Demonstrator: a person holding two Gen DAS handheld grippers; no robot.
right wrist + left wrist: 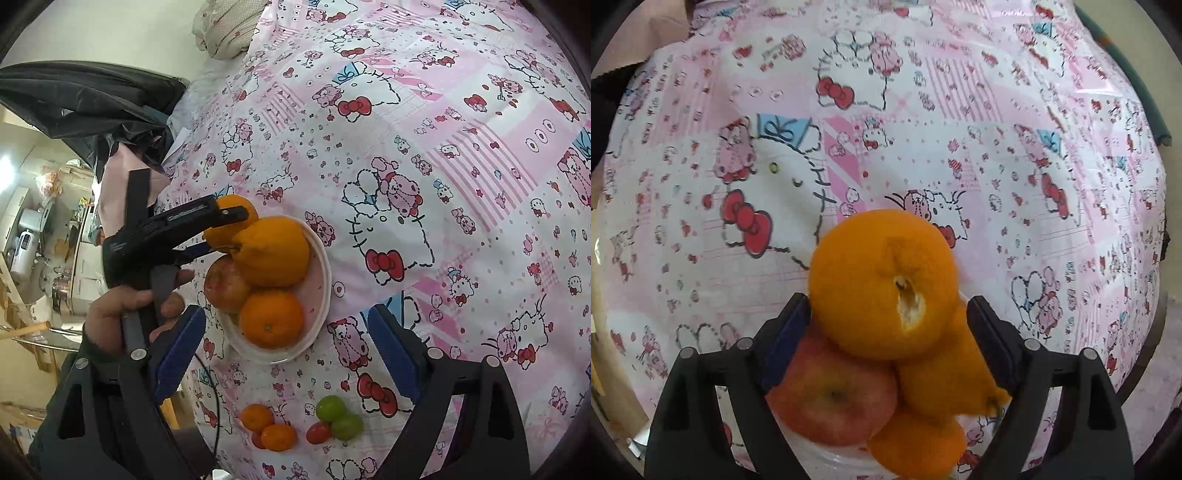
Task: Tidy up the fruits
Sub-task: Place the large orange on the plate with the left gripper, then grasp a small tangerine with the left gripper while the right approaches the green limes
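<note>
Between the left claw's [886, 317] spread pads sits a big orange [882, 284], released onto the apple [831, 398] and oranges piled in the bowl; bowl mostly hidden.

Ahead of the right claw [286, 354], open and empty, the bowl [325, 280] holds that pile; small fruits [332, 421] wait below it, unsorted.

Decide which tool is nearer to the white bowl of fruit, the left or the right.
Left. The left tool sits directly over the white bowl, its open fingers around the top orange. The right tool hangs open farther back, the bowl ahead of its fingertips.
</note>
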